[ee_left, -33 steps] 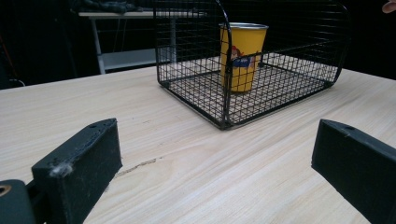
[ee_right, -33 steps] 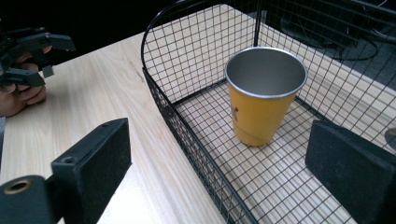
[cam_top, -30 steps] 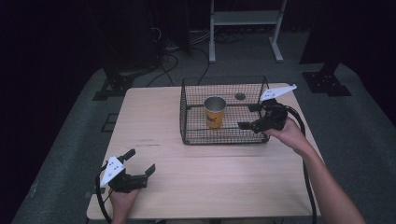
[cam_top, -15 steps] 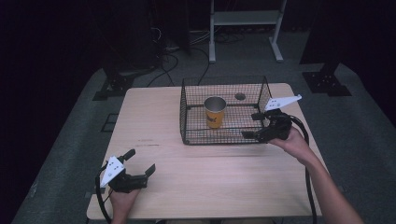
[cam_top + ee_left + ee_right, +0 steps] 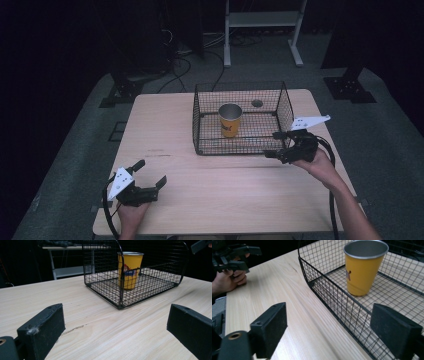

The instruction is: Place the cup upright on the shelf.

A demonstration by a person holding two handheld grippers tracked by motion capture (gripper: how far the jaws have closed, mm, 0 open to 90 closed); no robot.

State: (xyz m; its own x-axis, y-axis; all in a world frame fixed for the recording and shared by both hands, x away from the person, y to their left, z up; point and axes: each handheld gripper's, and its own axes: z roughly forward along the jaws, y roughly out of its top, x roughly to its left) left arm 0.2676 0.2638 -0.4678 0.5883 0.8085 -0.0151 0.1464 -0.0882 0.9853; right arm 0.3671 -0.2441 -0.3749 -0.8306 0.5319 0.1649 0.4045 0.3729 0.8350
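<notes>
Cup [image 5: 230, 119] upright inside wire basket [image 5: 200, 131], tools apart.

Cup [image 5: 230, 120] in basket [image 5: 200, 127] on table [image 5: 165, 135]

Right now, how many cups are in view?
1. A yellow cup stands upright inside the wire basket on the table, toward the basket's left side in the high view. No other cup shows; the mesh hides little.

One yellow cup [image 5: 230, 120]; one wire basket [image 5: 285, 107]; one wooden table [image 5: 165, 130]; two grippers.
</notes>
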